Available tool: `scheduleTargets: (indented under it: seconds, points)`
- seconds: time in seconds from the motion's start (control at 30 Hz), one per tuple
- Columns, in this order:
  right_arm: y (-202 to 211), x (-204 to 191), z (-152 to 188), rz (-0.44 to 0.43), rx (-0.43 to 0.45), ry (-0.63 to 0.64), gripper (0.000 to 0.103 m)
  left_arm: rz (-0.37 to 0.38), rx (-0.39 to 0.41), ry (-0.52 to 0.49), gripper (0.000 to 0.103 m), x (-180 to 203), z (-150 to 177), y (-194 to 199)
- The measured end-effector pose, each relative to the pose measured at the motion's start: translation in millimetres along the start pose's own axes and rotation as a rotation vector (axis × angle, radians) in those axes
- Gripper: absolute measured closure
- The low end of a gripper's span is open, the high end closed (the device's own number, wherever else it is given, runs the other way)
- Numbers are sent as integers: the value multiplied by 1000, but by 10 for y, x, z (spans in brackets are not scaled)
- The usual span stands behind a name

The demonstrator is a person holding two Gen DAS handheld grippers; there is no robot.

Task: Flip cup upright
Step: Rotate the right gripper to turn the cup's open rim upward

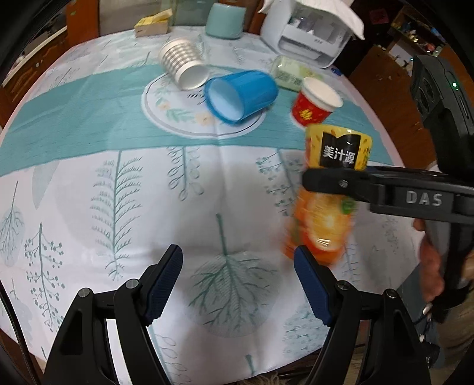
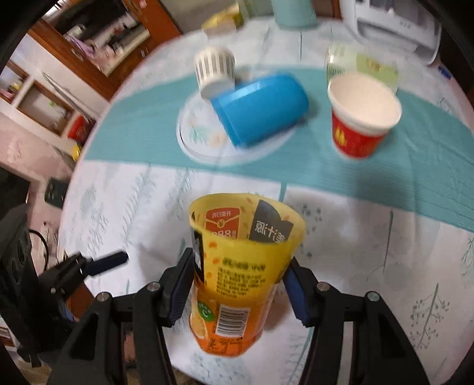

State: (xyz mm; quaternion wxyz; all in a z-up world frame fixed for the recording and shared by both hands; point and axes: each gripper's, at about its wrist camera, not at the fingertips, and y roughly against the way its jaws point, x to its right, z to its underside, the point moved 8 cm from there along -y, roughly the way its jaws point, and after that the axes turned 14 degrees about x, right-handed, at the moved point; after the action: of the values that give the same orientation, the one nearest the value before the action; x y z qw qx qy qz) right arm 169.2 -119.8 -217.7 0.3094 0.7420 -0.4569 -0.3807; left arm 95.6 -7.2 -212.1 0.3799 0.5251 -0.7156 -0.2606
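My right gripper (image 2: 237, 284) is shut on a yellow-orange juice cup (image 2: 237, 266), held upright with its open mouth up, just above the tablecloth. In the left wrist view the same cup (image 1: 328, 192) stands at the right with the right gripper (image 1: 331, 180) clamped across its middle. My left gripper (image 1: 237, 281) is open and empty over the cloth, just left of the cup. A blue cup (image 1: 243, 94) lies on its side at the table's centre; it also shows in the right wrist view (image 2: 260, 109). A ribbed silver-white cup (image 1: 183, 65) lies on its side beside it.
A red paper cup (image 1: 314, 103) stands upright at the right, with a clear green-labelled cup (image 1: 290, 72) lying behind it. A white appliance (image 1: 311, 32), a teal mug (image 1: 225, 20) and a yellow box (image 1: 154, 25) line the far edge. The round table (image 1: 89, 177) drops off nearby.
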Motion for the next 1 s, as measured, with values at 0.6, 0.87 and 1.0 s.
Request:
scheduleTargets:
  seconds: [0.6,0.87,1.0]
  points:
    - [141,-442,-59,56,410,299,47,-31,39,-21,27,29,21,-271]
    - [145,-441,0,106,370,321,47,-60,62,-56,27,-4,35,-287]
    - [133,-411,36,118,375,316,47,-67,64,-93,27,26,68,-311]
